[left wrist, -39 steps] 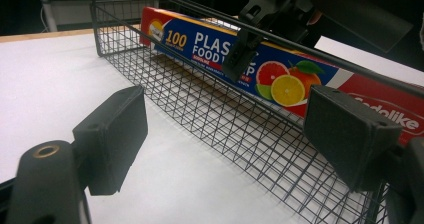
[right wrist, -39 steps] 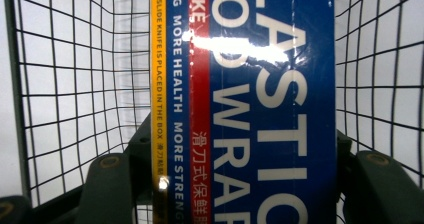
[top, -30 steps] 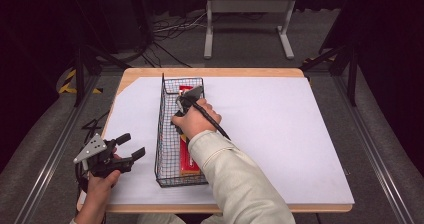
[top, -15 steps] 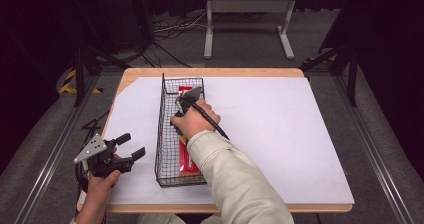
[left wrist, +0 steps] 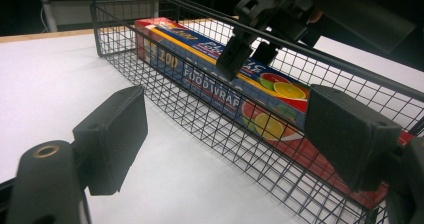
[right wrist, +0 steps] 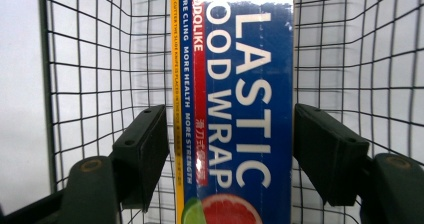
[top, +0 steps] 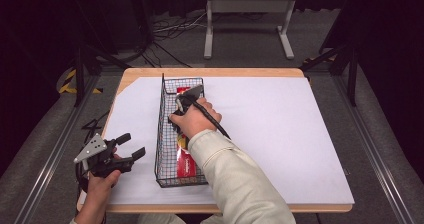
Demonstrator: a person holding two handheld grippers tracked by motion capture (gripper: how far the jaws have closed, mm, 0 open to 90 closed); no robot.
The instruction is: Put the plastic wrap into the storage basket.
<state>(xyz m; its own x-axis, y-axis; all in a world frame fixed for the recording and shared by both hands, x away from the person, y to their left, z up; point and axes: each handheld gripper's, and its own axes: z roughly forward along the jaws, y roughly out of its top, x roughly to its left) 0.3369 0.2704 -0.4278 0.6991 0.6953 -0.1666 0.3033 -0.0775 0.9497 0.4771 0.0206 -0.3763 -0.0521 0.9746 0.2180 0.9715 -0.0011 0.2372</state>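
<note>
High view: one wire basket point(top: 165, 129) stands lengthwise on the white table point(top: 280, 134), left of centre. One box of food wrap point(top: 185, 161) lies flat along the basket floor.

Right gripper point(top: 183, 104), reached down into the far half of the basket: in the right gripper view its jaws straddle the box point(right wrist: 235, 109), a gap showing at each side; they have just been opening and do not press on it.

Left gripper point(top: 122, 146), at the near left corner of the table: jaws apart, nothing between them, apart from the basket.

Status, judged: box placed in basket and released. Remaining: lift the right gripper clear of the wire walls.
</note>
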